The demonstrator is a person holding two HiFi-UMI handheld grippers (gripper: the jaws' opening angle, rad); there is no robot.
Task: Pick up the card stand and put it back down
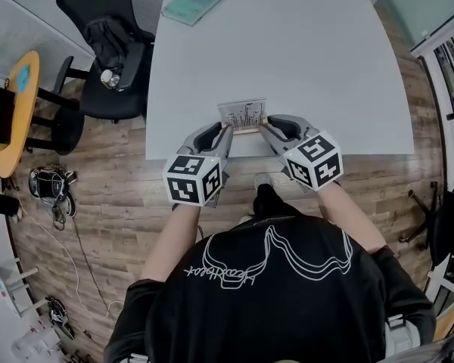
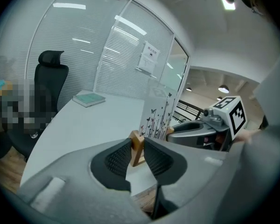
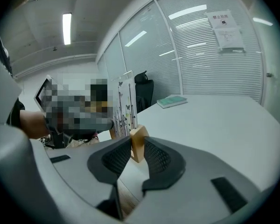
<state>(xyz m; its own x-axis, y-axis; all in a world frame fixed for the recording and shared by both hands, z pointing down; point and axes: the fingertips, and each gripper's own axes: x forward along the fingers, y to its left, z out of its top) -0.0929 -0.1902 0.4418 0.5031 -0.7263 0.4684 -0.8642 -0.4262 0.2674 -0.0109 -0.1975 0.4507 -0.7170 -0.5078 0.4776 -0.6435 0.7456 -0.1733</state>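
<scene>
Pinched at nine and three o'clock by the left gripper (image 1: 225,132) and right gripper (image 1: 265,130), the seemingly lifted card stand (image 1: 243,115) should be kept level.

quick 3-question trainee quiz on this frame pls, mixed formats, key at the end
1. True or false: only the right gripper is clamped on the card stand.
2. Which part of the card stand does the left gripper grip? A) the printed card B) a wooden end of the base C) nothing
3. Fill in: seen from the person, the teal book lies at the ____ end of the table.

Key:
1. False. The left gripper and the right gripper are each shut on one end of it.
2. B
3. far
</scene>
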